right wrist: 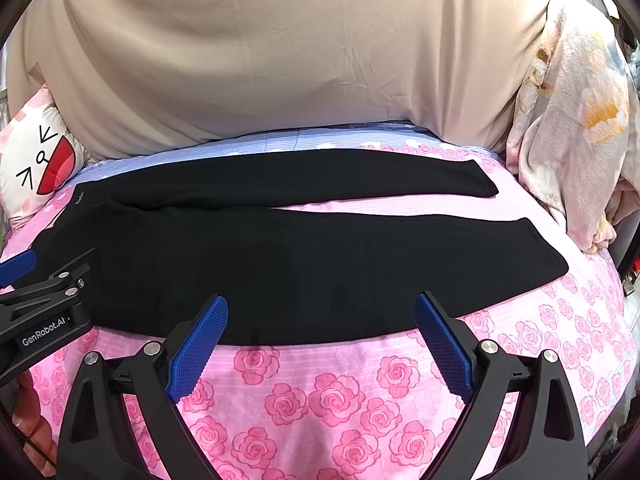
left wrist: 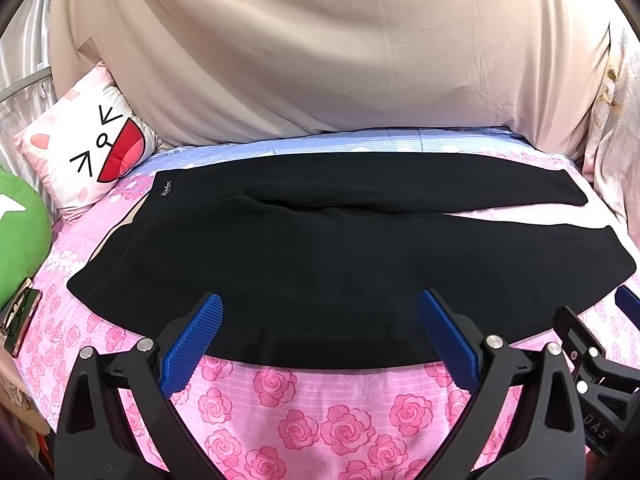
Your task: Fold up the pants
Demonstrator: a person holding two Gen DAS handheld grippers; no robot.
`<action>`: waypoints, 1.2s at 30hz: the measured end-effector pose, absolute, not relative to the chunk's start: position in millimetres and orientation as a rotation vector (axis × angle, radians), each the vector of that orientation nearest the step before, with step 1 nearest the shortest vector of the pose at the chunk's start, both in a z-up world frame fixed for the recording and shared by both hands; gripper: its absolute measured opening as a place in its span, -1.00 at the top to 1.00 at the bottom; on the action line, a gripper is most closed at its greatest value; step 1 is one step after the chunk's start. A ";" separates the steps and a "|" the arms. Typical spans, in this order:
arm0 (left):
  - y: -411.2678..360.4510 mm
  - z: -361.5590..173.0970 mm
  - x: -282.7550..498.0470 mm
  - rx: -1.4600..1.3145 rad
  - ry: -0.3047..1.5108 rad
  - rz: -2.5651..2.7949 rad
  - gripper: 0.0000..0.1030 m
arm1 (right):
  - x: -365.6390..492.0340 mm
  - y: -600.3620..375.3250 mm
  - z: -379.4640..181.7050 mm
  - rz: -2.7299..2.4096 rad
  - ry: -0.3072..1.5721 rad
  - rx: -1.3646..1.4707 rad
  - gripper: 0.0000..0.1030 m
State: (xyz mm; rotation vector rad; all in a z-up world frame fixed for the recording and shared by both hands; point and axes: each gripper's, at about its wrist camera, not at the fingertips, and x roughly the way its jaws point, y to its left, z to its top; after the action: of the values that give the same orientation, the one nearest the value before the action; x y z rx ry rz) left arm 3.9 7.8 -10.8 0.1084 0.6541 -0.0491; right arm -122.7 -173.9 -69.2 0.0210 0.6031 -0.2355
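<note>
Pants [left wrist: 320,264]: black, flat on the pink rose bedsheet [left wrist: 280,400]; long axis runs left to right, waistband at left, both leg cuffs at right.
Legs: split apart toward the right, sheet showing between them.
Left gripper [left wrist: 320,308]: jaws spread wide, holding nothing, tips over the near edge of the pants.
Right gripper [right wrist: 321,308]: likewise wide apart and empty, at the same near edge.
Left view only: green plush [left wrist: 20,240], phone [left wrist: 20,316].
Right view only: floral blanket [right wrist: 572,128] heaped at right.
Both views: cat-face pillow [left wrist: 92,148], beige sheet [left wrist: 320,52] behind.

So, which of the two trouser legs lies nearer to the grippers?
The near leg, whose edge reaches the open right gripper. The far leg lies behind it, toward the beige cover.
</note>
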 end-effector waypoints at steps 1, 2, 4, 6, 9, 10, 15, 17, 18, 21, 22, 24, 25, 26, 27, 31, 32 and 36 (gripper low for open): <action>7.6 -10.9 3.7 0.111 0.653 -0.050 -0.87 | -123.1 -174.6 -69.0 -0.236 0.604 0.021 -0.79; 7.4 -10.9 3.6 0.112 0.652 -0.050 -0.87 | -123.1 -174.7 -69.3 -0.234 0.603 0.022 -0.79; 6.9 -10.7 4.0 0.112 0.652 -0.049 -0.87 | -123.1 -174.6 -68.7 -0.235 0.603 0.021 -0.79; 6.8 -10.7 4.3 0.111 0.653 -0.046 -0.87 | -123.2 -174.6 -69.3 -0.235 0.603 0.020 -0.79; 6.1 -10.5 5.2 0.111 0.654 -0.044 -0.87 | -123.0 -174.5 -69.1 -0.235 0.604 0.022 -0.79; 5.9 -10.5 5.1 0.113 0.654 -0.046 -0.87 | -122.9 -174.4 -69.7 -0.235 0.604 0.022 -0.79; 4.8 -11.0 6.0 0.114 0.656 -0.045 -0.87 | -123.0 -173.6 -70.3 -0.235 0.604 0.021 -0.79; 4.8 -11.7 6.7 0.115 0.659 -0.047 -0.87 | -123.1 -173.8 -70.5 -0.234 0.605 0.024 -0.79; 4.9 -11.9 7.4 0.115 0.660 -0.046 -0.87 | -123.1 -173.9 -70.8 -0.234 0.605 0.025 -0.79; 4.4 -12.5 9.3 0.114 0.662 -0.045 -0.87 | -122.5 -174.9 -71.1 -0.234 0.607 0.025 -0.79; 4.4 -12.8 9.7 0.115 0.663 -0.046 -0.87 | -122.2 -174.7 -71.3 -0.234 0.608 0.025 -0.79; 4.5 -13.2 10.3 0.115 0.664 -0.046 -0.87 | -121.2 -174.3 -72.2 -0.233 0.611 0.025 -0.79; 4.5 -13.3 10.3 0.116 0.665 -0.047 -0.87 | -120.8 -174.3 -72.6 -0.233 0.612 0.025 -0.79; 4.9 -14.0 10.8 0.115 0.665 -0.046 -0.87 | -120.2 -173.8 -73.1 -0.234 0.613 0.024 -0.79; 5.2 -14.5 11.4 0.114 0.667 -0.047 -0.87 | -120.3 -174.1 -73.1 -0.233 0.613 0.025 -0.79; 6.3 -16.2 14.9 0.113 0.674 -0.045 -0.88 | -117.7 -174.1 -74.5 -0.230 0.617 0.027 -0.79; 6.5 -16.3 16.2 0.113 0.675 -0.042 -0.90 | -116.1 -175.2 -75.3 -0.225 0.619 0.031 -0.79; 11.4 -14.0 23.6 0.113 0.671 -0.028 -0.91 | -106.2 -191.0 -74.5 -0.168 0.606 0.050 -0.79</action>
State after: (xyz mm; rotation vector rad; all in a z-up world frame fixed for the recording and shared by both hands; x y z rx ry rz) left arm 23.6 11.4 -14.0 0.1129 0.6713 -0.0282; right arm -106.2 -191.0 -74.5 0.0499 0.6064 -0.1680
